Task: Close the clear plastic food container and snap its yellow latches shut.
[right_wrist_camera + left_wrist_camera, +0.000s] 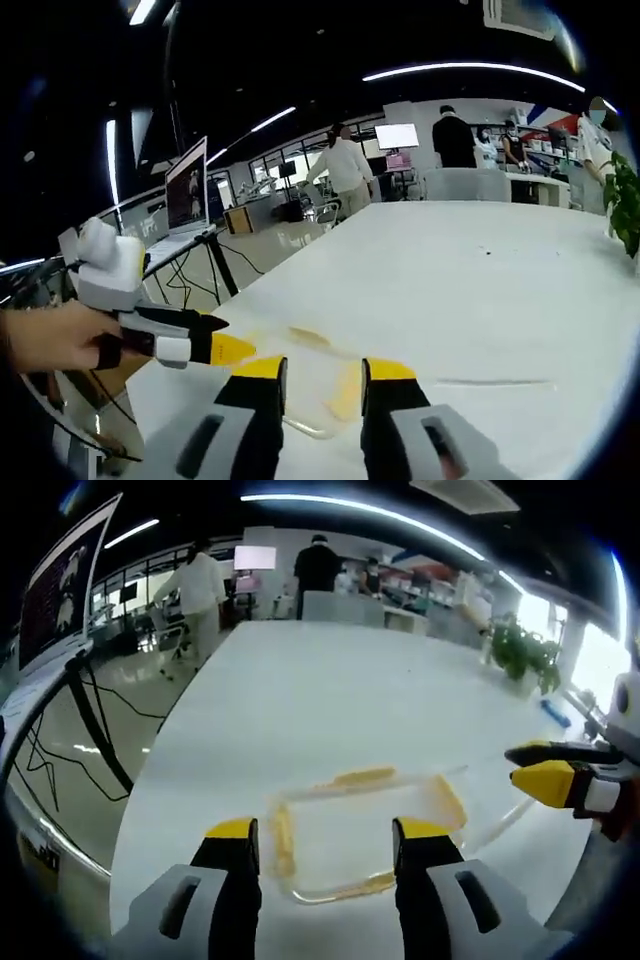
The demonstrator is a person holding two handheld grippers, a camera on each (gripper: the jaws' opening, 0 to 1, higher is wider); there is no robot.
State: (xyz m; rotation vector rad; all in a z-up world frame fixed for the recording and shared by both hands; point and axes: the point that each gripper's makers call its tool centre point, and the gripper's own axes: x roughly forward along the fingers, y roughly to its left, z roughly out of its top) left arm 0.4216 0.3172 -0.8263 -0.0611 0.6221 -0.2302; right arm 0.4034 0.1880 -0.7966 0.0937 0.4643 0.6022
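Note:
A clear plastic food container (pixel 345 832) lies low and flat on the white table (pixel 330 700), its yellow latches (pixel 365 776) splayed outward on all sides. My left gripper (pixel 326 830) hovers over its near part, open, with one jaw over the left latch and the other near the right side, and nothing held. My right gripper (pixel 540 768) reaches in from the right, short of the container's right latch. In the right gripper view my right gripper (pixel 325 370) is open above a yellow latch (pixel 347 390). The left gripper (pixel 215 345) comes in there held by a hand (pixel 50 335).
The long white table stretches far ahead. Several people stand at its far end (pixel 318 565). A potted plant (pixel 520 655) and a small blue object (pixel 556 713) sit at the right edge. A monitor on a stand (pixel 60 590) and floor cables lie off the table's left edge.

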